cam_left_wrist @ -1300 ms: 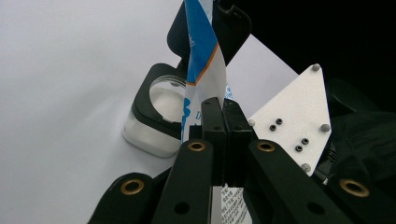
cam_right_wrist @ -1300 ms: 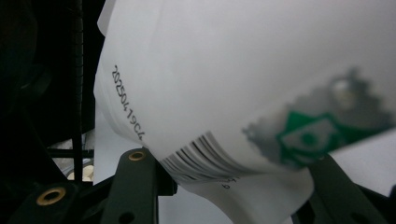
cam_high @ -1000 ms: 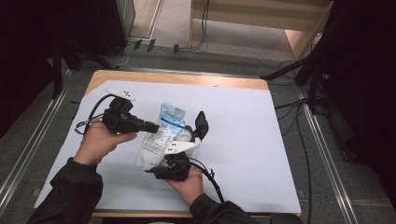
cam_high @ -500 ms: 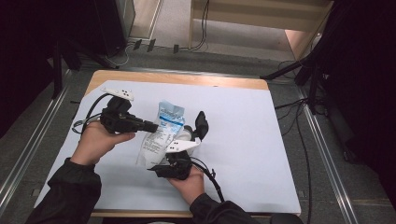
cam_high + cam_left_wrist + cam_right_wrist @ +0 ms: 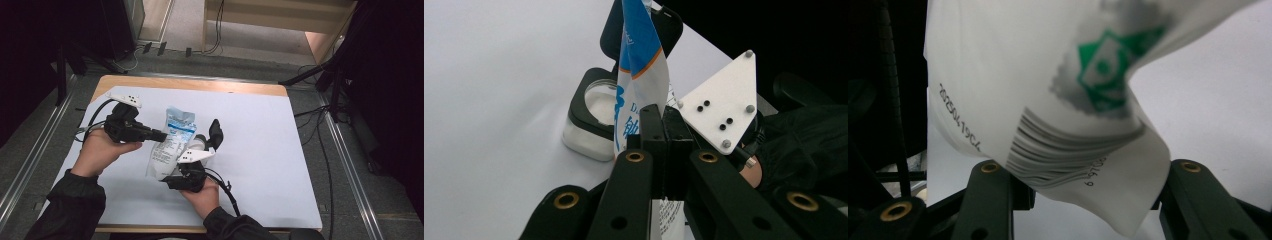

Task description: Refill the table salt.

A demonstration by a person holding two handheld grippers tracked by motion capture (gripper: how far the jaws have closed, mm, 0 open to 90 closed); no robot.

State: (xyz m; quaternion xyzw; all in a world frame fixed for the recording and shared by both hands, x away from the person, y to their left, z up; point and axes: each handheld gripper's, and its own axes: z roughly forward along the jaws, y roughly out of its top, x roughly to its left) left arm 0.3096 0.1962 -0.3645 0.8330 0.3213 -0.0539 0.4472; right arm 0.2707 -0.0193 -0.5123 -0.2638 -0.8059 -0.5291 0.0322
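Nearest, right gripper (image 5: 1088, 187) half closed, pinching the bottom end of the pouch (image 5: 1048, 75). Beside it, left gripper (image 5: 661, 120) pressed together on the pouch's side edge, keeping it off the desk (image 5: 280, 150). Looks unchanged from a second ago: probably lining up, no tipping begun. Just beyond, open jar (image 5: 594, 125), flip lid raised, close against the pouch. Farther out, bare desk to the right and far edges: ample room.

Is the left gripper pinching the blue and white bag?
Touching. In the left gripper view, the left gripper has its jaws shut tight on the edge of the bag.
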